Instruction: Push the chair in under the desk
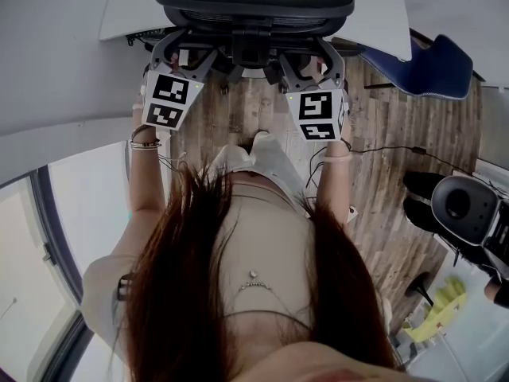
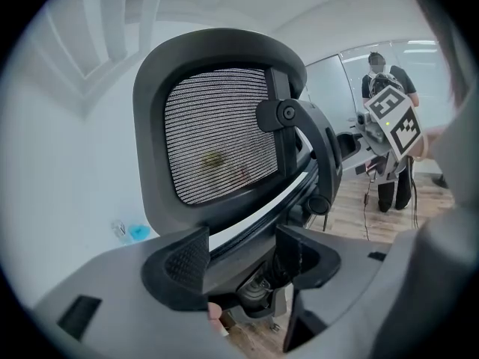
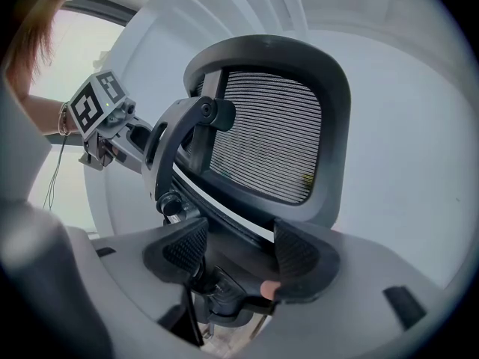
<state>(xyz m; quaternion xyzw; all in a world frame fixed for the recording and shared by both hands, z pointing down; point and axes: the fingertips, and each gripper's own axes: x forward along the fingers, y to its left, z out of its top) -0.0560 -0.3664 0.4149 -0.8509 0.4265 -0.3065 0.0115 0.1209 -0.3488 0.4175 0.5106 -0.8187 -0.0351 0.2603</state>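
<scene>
Two grippers hold the back of a black chair at a white desk

Nearest in the head view hangs the person's long hair, then the left gripper and the right gripper, each with a cube of black and white squares. Only the two gripper views show the jaws: the left gripper and the right gripper are each closed on the curved bar behind the chair's mesh back. Only the head view shows where the chair stands: on the wooden floor, its top lying over the desk's near edge. Further right is a blue chair. Only the left gripper view shows another person standing far off
</scene>
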